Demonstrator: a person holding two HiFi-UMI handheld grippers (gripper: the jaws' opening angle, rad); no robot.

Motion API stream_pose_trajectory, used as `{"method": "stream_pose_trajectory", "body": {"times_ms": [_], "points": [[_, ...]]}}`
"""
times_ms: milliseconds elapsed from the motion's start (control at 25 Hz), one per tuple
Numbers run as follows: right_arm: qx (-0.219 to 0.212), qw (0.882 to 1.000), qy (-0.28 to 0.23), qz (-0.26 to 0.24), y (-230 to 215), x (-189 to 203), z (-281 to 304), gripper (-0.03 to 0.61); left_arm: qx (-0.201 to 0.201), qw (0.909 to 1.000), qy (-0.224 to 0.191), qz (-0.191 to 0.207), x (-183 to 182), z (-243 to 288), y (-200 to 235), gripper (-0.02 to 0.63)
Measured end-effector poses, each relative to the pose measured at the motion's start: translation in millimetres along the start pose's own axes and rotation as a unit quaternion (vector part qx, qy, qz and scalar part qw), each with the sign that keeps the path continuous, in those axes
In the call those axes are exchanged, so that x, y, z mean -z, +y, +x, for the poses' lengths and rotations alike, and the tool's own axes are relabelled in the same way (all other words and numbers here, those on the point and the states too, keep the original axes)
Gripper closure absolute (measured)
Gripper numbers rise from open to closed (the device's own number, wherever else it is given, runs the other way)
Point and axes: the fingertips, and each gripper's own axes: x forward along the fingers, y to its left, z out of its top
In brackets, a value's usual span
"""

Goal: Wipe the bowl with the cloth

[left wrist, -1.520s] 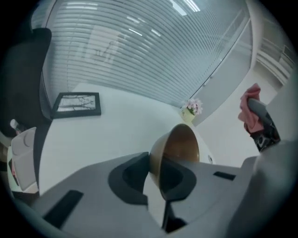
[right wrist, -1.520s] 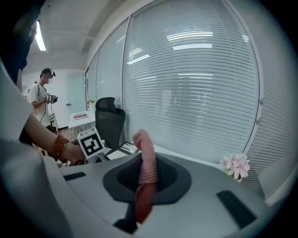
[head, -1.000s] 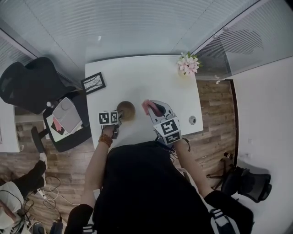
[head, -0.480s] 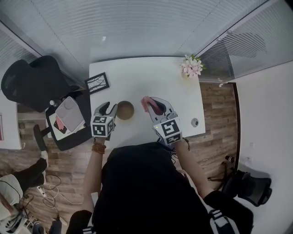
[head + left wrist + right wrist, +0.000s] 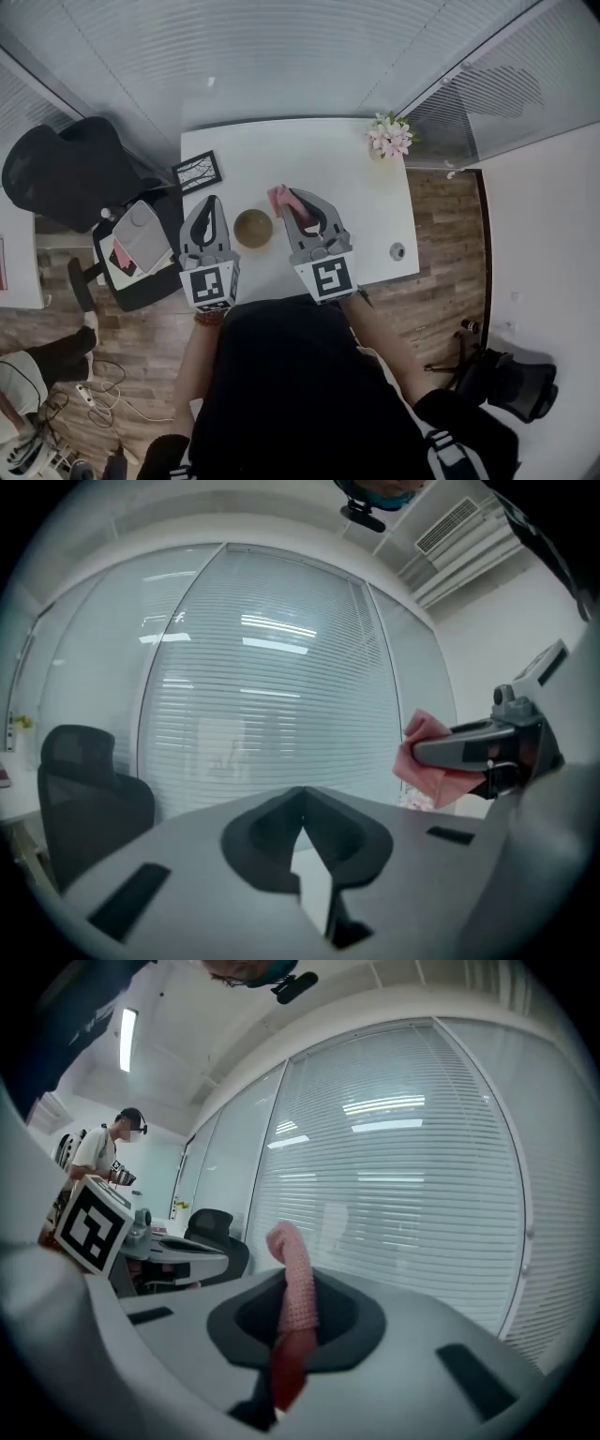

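Left tongs (image 5: 302,794) just closed, empty | right tongs (image 5: 302,1309) clamp cloth (image 5: 287,1241) | bowl (image 5: 252,227) on table (image 5: 319,159)

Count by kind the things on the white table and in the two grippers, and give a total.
Round brown bowl: 1
Black-framed picture: 1
Bunch of pink and white flowers: 1
Small round grey disc: 1
Pink cloth, held: 1
Total: 5
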Motion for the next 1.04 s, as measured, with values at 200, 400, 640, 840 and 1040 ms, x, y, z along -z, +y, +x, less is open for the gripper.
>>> {"method": "stream_pose_trajectory", "body": {"times_ms": [200, 400, 640, 840, 1040], "points": [[0.002, 1.0, -0.007, -0.005, 8.9, -2.6, 1.9, 0.561, -0.007, 0.9998, 0.009, 0.016, 0.9, -1.4, -2.7, 0.604], [-0.001, 1.0, -0.008, -0.002, 7.7, -0.5, -1.1, 0.561, 0.009, 0.9995, 0.026, 0.015, 9.2, -1.8, -11.4, 0.604], [0.0, 1.0, -0.006, 0.001, 7.2, 1.8, -4.7, 0.561, 0.03, 0.9987, 0.041, 0.006, 19.7, -4.6, -22.4, 0.604], [-0.002, 1.0, -0.007, 0.008, 8.7, 2.8, -6.7, 0.561, 0.037, 0.9984, 0.043, 0.002, 20.9, -8.0, -25.8, 0.604], [-0.006, 1.0, -0.012, 0.008, 12.3, 1.0, -12.0, 0.561, 0.039, 0.9981, 0.048, 0.0, 22.5, -14.7, -29.9, 0.604]]}}
